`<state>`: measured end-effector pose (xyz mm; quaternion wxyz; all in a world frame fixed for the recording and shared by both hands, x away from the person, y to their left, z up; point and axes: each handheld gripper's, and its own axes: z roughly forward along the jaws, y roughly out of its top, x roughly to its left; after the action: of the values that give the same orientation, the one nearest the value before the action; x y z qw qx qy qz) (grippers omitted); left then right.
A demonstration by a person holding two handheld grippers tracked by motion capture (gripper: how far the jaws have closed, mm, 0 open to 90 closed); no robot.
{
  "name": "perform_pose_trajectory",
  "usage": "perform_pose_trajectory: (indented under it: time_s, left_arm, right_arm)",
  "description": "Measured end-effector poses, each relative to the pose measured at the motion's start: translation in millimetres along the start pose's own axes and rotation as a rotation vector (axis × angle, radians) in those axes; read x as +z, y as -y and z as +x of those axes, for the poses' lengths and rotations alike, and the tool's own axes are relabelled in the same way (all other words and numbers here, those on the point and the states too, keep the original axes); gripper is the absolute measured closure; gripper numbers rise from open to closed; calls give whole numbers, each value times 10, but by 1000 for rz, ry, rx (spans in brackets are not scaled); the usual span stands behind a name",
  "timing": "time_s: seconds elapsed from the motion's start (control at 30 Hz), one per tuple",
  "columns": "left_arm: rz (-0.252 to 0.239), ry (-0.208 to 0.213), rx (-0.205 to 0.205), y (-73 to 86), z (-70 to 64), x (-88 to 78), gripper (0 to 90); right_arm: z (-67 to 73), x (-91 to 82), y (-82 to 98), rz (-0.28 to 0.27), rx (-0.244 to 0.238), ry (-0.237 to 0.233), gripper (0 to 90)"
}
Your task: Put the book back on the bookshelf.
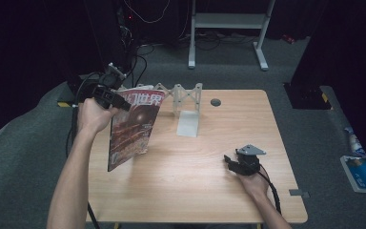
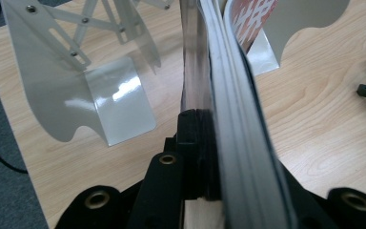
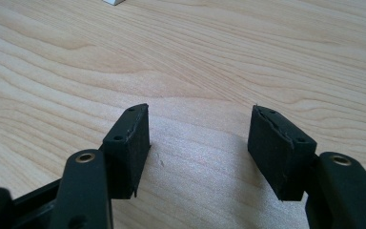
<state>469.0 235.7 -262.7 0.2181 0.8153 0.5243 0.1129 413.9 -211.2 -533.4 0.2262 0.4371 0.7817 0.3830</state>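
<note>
This looks like a lab or recording studio rather than a home — black curtains close off a dark room around one lit wooden table (image 1: 190, 162) standing on grey carpet (image 1: 310, 62). Cables (image 1: 143, 52) trail across the floor toward equipment with a small red light at the back, beside a white metal stand frame (image 1: 228, 28). The table itself is nearly bare — a work surface, not furniture in daily use.

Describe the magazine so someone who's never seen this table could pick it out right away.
Start at the wooden table and look to its left edge. There the magazine hangs upright, clamped in the left tool, beside a white metal rack. Its reddish-brown cover carries large white characters.
</note>
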Motion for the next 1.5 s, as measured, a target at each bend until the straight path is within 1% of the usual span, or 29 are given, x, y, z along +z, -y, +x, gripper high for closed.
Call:
perform_pose_trajectory:
  time_s: [0.13, 0.17, 0.27, 0.33, 0.37, 0.47, 0.57, 0.8, 0.9, 1.07, 1.13, 1.17, 1.23, 1.27, 1.3, 1.33, 1.37, 1.4, 1.5]
  left_arm:
    - [-1, -4, -9, 3, 44, -18, 824]
    - [-3, -5, -22, 7, 74, -22, 824]
    - [-3, -6, -41, 20, 132, -24, 824]
    - [-14, -6, -59, 36, 168, -26, 824]
    - [-14, -6, -59, 36, 168, -26, 825]
    - [-41, -10, -94, 72, 262, -33, 827]
    - [-54, -14, -115, 96, 323, -40, 828]
    - [-82, -30, -139, 125, 398, -64, 831]
    - [-99, -32, -156, 147, 434, -53, 831]
    - [-110, -33, -184, 174, 481, -12, 832]
    - [-112, -37, -186, 180, 490, -4, 832]
    - [-133, -50, -195, 196, 504, 4, 832]
    - [-165, -56, -213, 219, 517, 3, 832]
    - [-165, -56, -213, 219, 517, 3, 832]
    - [-195, -63, -226, 243, 531, -3, 833]
    - [-205, -70, -228, 254, 542, -9, 833]
    - [-214, -68, -237, 265, 549, -9, 833]
    - [-219, -75, -235, 274, 563, -11, 833]
    - [-234, -73, -253, 290, 575, 8, 834]
  right_arm:
    - [0, 0, 0, 0, 0, 0, 399]
    - [-1, 0, 0, 0, -1, 0, 399]
    - [-2, 0, 0, 0, -3, 0, 399]
    - [-2, 0, 0, 0, -3, 0, 399]
    - [-2, 0, 0, 0, -3, 0, 399]
    - [-3, 0, 0, 0, -4, 0, 399]
    - [-3, 0, 0, 0, -4, 0, 399]
    - [-3, 0, 1, 0, -5, 0, 398]
    - [0, 0, 1, 1, -2, 1, 398]
    - [-1, 0, 1, 0, -2, 1, 398]
    - [-1, 0, 1, 0, -3, 1, 398]
    - [-2, 0, 1, 0, -4, 1, 398]
    - [-2, 0, 1, 0, -4, 0, 398]
    - [-2, 0, 1, 0, -4, 0, 398]
    - [-2, 0, 1, 0, -3, 1, 398]
    - [-2, 0, 1, 0, -2, 1, 398]
    - [-3, 1, 0, 0, -4, 0, 398]
    - [-1, 0, 0, 0, -1, 0, 398]
    - [-2, 1, 1, 0, -2, 0, 398]
